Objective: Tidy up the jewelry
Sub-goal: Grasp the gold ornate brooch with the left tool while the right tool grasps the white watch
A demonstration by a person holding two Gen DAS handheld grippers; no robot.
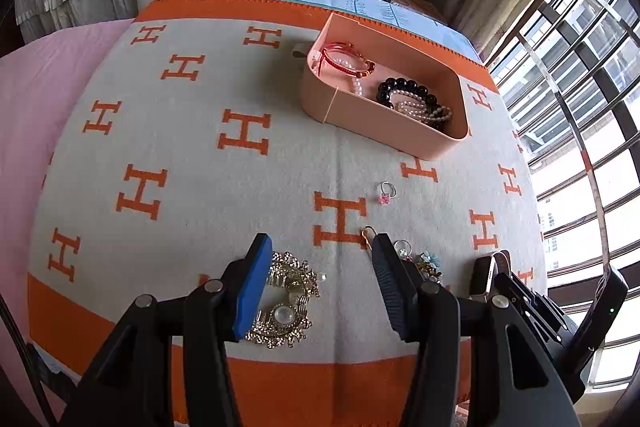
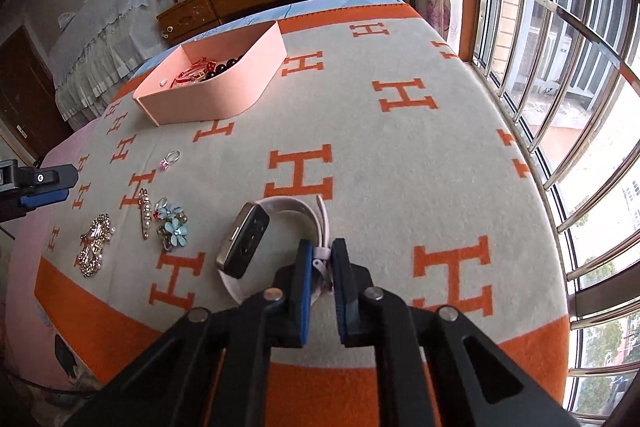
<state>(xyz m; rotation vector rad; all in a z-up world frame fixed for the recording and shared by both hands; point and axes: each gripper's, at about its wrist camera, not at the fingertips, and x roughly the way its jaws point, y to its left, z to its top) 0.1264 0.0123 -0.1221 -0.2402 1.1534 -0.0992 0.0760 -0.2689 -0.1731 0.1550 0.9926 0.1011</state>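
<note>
White strap pinched in the right gripper (image 2: pixel 321 254): jaws pressed together on the band of the smartwatch (image 2: pixel 244 241), whose dark case lies just left of the pads on the orange-and-grey blanket (image 2: pixel 392 163). Left gripper (image 1: pixel 320 287) jaws spread, nothing held, gold brooch (image 1: pixel 286 301) beneath the left pad. Pink box (image 2: pixel 208 95), already holding bracelets, lies ahead and left of the watch, well apart; right hand is the nearer carrier.

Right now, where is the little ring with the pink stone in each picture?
Left wrist view: the pink-stone ring lies right of centre on the blanket, below the pink box.
Right wrist view: the ring lies at left, below the same box.
Shared landmark: the pink box.
</note>
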